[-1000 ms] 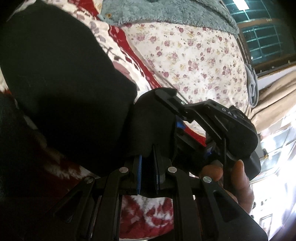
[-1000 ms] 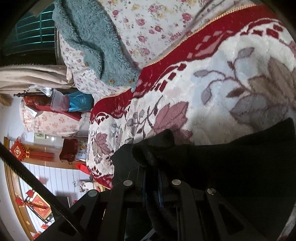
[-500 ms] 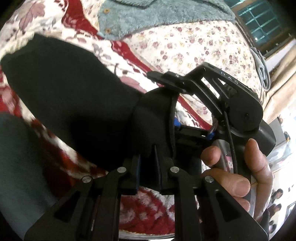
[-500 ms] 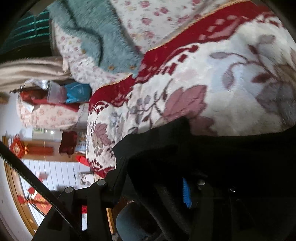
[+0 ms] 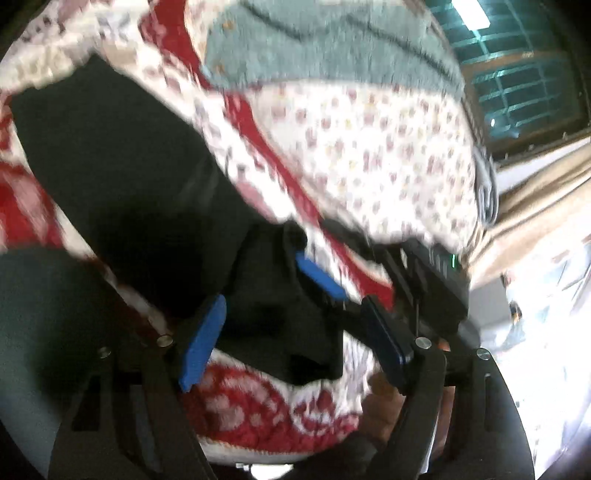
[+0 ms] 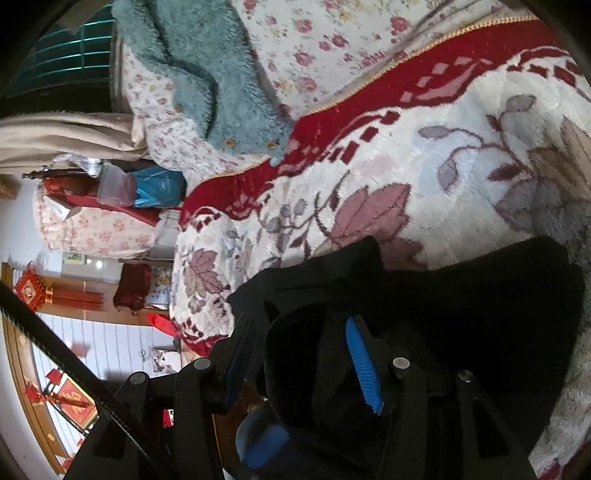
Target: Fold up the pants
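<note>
The black pants [image 5: 129, 166] lie on a red-and-white plush blanket [image 5: 258, 417]. In the blurred left wrist view my left gripper [image 5: 293, 302] has its jaws opening wide. A folded black edge lies loose between them, clear of both blue pads. One of the right gripper's fingers [image 5: 319, 278] shows just beyond. In the right wrist view the pants [image 6: 480, 314] bunch up between the jaws of my right gripper [image 6: 299, 325]. It stands open, with a gap at its left pad.
A teal fuzzy garment [image 6: 207, 74] lies on a floral sheet [image 6: 332, 33] past the blanket [image 6: 461, 155]. The bed's edge, bags and a floral bundle [image 6: 92, 229] are at the left. A hand [image 5: 384, 406] holds the right gripper. A curtain [image 5: 535, 199] hangs at the right.
Both grippers were shut on the black fabric and have let it go. The right opened first, then the left. The left gripper has pulled back and up, blurring its view.
</note>
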`<state>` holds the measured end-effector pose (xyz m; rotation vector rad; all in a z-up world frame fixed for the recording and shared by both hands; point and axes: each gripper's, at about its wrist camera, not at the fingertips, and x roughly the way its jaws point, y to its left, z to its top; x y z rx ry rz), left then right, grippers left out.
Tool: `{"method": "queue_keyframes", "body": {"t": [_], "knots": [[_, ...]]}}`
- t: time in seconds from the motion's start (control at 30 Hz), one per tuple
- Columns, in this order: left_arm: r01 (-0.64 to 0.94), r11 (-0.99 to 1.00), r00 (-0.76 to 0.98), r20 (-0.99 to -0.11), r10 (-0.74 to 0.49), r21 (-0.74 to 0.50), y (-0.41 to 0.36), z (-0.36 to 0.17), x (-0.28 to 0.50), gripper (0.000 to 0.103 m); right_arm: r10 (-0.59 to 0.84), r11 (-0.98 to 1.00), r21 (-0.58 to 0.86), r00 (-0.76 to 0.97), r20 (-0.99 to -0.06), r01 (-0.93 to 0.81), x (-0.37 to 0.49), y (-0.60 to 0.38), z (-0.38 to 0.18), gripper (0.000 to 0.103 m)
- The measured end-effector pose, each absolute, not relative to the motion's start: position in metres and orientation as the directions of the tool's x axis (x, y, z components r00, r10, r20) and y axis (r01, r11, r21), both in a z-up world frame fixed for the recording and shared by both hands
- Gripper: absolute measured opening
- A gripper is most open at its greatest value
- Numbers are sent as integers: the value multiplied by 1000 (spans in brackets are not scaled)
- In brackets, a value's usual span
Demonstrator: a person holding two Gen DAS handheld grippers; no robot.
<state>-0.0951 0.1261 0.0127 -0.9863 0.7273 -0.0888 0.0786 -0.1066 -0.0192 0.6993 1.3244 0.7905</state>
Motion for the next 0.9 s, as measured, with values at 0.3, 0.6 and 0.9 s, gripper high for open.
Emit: {"method": "queue_keyframes", "body": {"t": [0.3,0.6,0.9], "knots": [[-218,644,866,-450,-219,-733,180,64,-84,78,841,535,828,194,-504,-167,59,-170,9,50],[-68,895,671,-684,-286,-441,103,34,-29,78,486,857,329,410,-772,-397,30,-196,51,50],[-172,879,549,-784,-290,-445,92,-14,-15,78,505,719,359,92,-858,-594,1,-141,-23,50]]}}
